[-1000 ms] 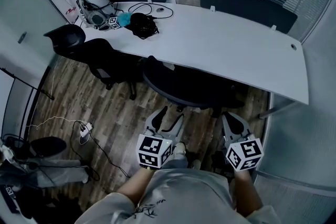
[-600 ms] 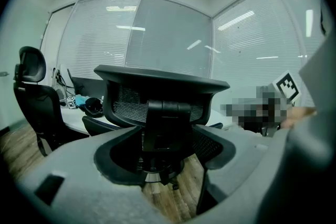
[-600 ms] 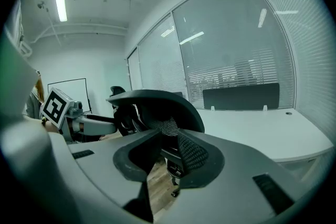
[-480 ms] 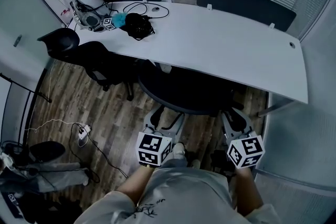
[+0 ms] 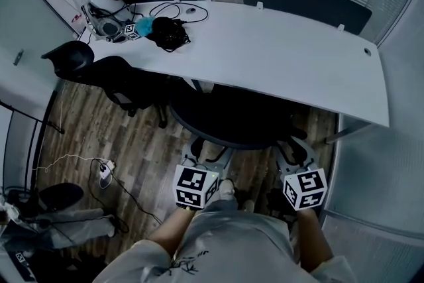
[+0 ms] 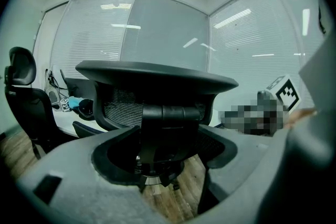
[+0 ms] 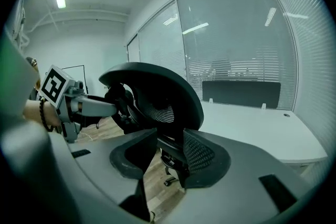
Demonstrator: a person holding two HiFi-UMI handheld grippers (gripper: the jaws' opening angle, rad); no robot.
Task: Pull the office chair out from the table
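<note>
Centre of frame, close against the table (image 5: 285, 63) edge: office chair (image 5: 225, 124). Your left claw (image 5: 208, 153) and right claw (image 5: 296, 149): released, jaws just opened about its backrest. Step: letting go. Likely next: re-grip, pull further out.

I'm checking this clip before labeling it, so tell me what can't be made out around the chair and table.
- Chair seat and base: head view, hidden under the table.
- Gear at the table's far left corner: head view, too small to identify.
- Left tool and right tool tips: head view, dark against the chair back, so contact is unclear.
</note>
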